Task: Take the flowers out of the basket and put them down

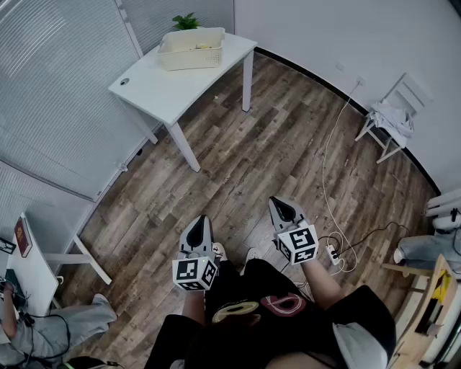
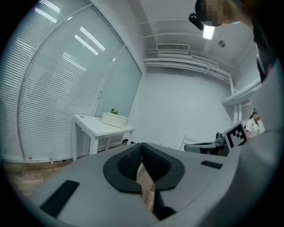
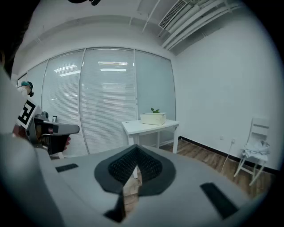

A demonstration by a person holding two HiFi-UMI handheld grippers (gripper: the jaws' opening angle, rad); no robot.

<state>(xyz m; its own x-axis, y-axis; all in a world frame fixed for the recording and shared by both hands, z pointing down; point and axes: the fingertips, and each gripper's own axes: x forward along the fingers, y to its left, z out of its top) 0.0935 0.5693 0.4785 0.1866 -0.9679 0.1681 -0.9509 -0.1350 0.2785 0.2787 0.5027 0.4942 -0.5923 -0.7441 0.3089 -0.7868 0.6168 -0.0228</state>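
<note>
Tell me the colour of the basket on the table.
The basket is cream; the head view shows it best.

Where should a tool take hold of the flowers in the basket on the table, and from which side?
Probably the green sprig standing above the far rim of the basket, approached from above: the walls hide everything lower, and only that upright part is exposed. Finer detail is too small to tell.

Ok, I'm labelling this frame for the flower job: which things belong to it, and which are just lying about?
Job: cream plastic basket on the white rectangular table; green leafy flowers in it; left gripper and right gripper, jaws shut, empty.
Lying about: white folding chair; white power strip on the wooden floor.
</note>
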